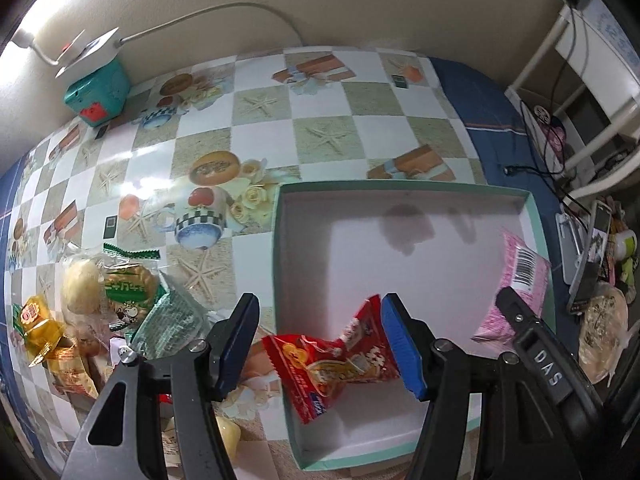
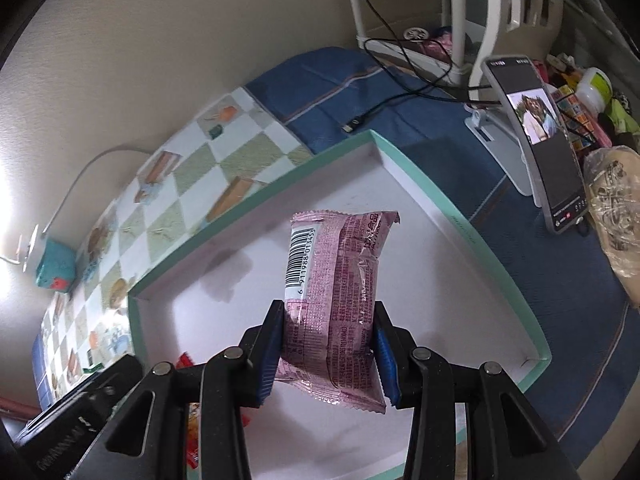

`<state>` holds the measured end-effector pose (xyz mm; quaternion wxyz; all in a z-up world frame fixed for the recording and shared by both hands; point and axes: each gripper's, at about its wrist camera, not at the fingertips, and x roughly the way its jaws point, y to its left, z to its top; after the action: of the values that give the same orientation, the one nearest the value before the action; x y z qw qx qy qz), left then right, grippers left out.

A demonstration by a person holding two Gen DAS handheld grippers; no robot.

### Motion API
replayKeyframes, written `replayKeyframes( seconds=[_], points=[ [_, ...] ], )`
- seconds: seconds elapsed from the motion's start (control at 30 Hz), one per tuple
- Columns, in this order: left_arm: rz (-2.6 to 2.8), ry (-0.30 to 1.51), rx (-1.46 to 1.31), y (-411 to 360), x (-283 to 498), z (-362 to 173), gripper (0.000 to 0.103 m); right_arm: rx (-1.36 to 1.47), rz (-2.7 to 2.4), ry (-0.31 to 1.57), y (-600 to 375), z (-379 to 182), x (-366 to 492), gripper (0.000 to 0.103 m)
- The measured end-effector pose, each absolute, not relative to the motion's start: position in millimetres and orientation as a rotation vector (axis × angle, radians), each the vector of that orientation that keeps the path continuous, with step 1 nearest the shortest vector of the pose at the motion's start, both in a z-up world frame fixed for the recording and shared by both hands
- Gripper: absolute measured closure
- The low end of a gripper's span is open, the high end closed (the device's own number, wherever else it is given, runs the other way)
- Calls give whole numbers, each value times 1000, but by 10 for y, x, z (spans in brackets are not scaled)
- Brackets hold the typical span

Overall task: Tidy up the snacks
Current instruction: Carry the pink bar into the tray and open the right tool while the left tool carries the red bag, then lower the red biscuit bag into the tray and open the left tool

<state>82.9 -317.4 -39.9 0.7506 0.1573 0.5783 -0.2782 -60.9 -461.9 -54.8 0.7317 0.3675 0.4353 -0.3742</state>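
A shallow box [image 1: 440, 189] with mint green rim and white inside lies on the table; it also shows in the right wrist view [image 2: 448, 216]. My left gripper [image 1: 320, 344] is open over the box's near left corner, and a red snack packet [image 1: 340, 360] lies between its fingers, across the box wall. My right gripper [image 2: 328, 352] is shut on a pink snack packet [image 2: 340, 280] and holds it above the box floor. That pink packet [image 1: 516, 284] and the right gripper show at the right in the left wrist view. A pile of wrapped snacks [image 1: 100, 304] lies left of the box.
A teal box [image 1: 98, 92] with a white power strip on top stands by the wall at the far left. A phone on a stand [image 2: 536, 136] and a bagged bread [image 2: 616, 224] sit right of the box. A cable [image 2: 384, 108] lies on the blue cloth.
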Motion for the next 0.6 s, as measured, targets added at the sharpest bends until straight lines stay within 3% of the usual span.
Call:
replayKeyframes(
  seconds=[0.27, 0.33, 0.4, 0.47, 0.53, 0.6],
  points=[
    [-545, 1254, 311, -3013, 945, -417, 38, 814, -846, 982, -4682, -607, -631, 56],
    [-521, 1249, 307, -2963, 964, -406, 38, 801, -842, 977, -4669, -571, -616, 48],
    [-489, 1239, 295, -2879, 993, -385, 36, 784, -836, 970, -4646, -526, -600, 31],
    [-454, 1233, 280, -2782, 1028, -373, 33, 766, -829, 964, -4617, -477, -574, 30],
    [-420, 1232, 246, -2650, 1072, -361, 31, 744, -816, 958, -4575, -424, -534, 23],
    [-379, 1235, 209, -2496, 1126, -360, 25, 720, -802, 947, -4529, -377, -486, 7]
  ],
)
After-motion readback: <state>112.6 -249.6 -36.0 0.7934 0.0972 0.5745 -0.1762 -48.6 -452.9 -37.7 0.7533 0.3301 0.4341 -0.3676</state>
